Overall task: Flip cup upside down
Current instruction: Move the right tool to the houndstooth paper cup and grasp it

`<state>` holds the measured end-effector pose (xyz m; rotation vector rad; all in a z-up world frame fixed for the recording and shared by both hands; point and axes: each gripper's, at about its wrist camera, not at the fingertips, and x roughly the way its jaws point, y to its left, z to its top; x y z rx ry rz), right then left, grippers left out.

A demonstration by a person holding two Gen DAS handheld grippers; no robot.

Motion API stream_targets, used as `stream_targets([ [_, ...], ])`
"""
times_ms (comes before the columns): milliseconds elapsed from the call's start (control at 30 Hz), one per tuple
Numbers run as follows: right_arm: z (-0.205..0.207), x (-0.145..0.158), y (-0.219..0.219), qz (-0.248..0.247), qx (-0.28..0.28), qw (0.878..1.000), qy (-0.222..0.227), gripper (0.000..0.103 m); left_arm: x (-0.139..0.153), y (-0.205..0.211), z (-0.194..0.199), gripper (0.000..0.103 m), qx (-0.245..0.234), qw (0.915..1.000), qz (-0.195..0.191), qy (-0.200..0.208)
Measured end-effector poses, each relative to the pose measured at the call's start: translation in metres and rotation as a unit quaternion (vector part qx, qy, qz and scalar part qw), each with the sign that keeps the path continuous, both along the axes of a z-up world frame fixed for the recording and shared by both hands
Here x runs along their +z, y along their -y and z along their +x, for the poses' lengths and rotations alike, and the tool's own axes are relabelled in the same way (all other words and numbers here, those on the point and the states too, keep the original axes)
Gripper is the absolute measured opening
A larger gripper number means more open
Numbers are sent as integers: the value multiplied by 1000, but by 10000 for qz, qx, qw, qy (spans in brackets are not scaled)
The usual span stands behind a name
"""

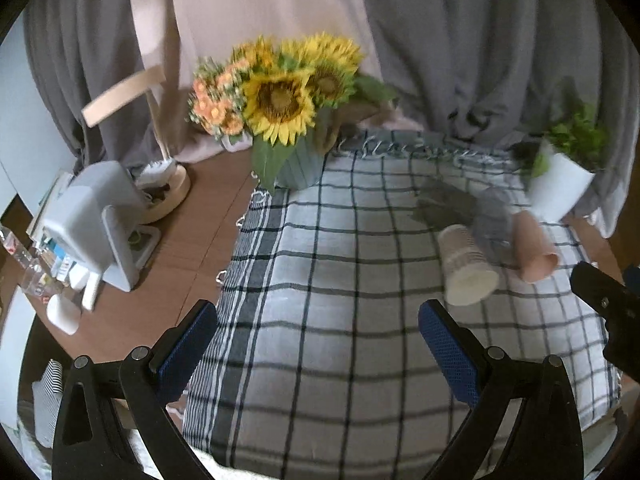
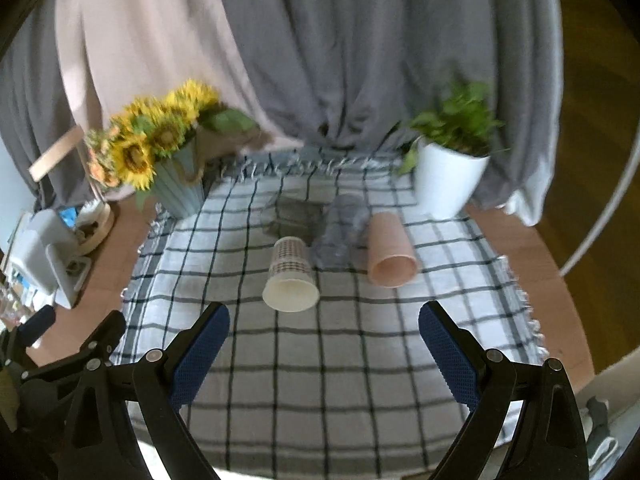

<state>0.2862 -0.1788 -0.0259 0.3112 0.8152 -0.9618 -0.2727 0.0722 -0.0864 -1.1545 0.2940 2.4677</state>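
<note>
The right gripper (image 2: 323,354), black-armed with blue textured pads, fills the bottom of its own view with its jaws spread wide and nothing between them. Just beyond its fingertips and slightly left of the centre line lies a white paper cup with a brown houndstooth band (image 2: 290,276), on its side on the grey-and-white checked tablecloth (image 2: 360,380), its open mouth turned toward the camera and its base pointing away. It is apart from both pads, touching neither. The inside is plain cream; the patterned band wraps the narrower end.

Just beside it to the right lies a clear plastic cup (image 2: 340,236), also on its side and blurred, and next to that a plain pink cup (image 2: 390,254), again on its side with its mouth toward the camera. A second clear shape behind the paper cup is too faint to make out.

The left gripper (image 1: 318,346) likewise stands wide open and empty above the cloth, with the paper cup (image 1: 466,268) ahead and to the right of its right finger.

At the cloth's far left stands a ribbed pale-blue vase of sunflowers (image 2: 160,148); at its far right, a white pot with a green leafy plant (image 2: 448,176). Grey and pale pink curtains (image 2: 340,60) hang behind.
</note>
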Motion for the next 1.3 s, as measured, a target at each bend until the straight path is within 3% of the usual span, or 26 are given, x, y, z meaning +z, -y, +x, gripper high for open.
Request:
stream_targets([
  [233, 56, -48, 69, 984, 52, 9951, -118, 95, -41, -25, -61, 103, -35, 9985, -195, 516],
  [400, 86, -88, 110, 1620, -84, 9859, -417, 83, -67, -42, -89, 103, -171, 9959, -320, 829],
  [700, 101, -133, 139, 2147, -346, 9730, -779, 74, -103, -57, -113, 103, -386, 9905, -556, 1197],
  [767, 103, -141, 143, 2204, -405, 9708, -854, 66, -110, -59, -115, 103, -442, 9893, -608, 1250],
  [1000, 104, -141, 140, 2122, -528, 9713, -933, 61, -120, -59, -118, 102, -660, 9861, -695, 1355],
  [1300, 78, -106, 94, 1793, -694, 9788, -709, 61, -106, -53, -94, 103, -1146, 9830, -627, 1291],
])
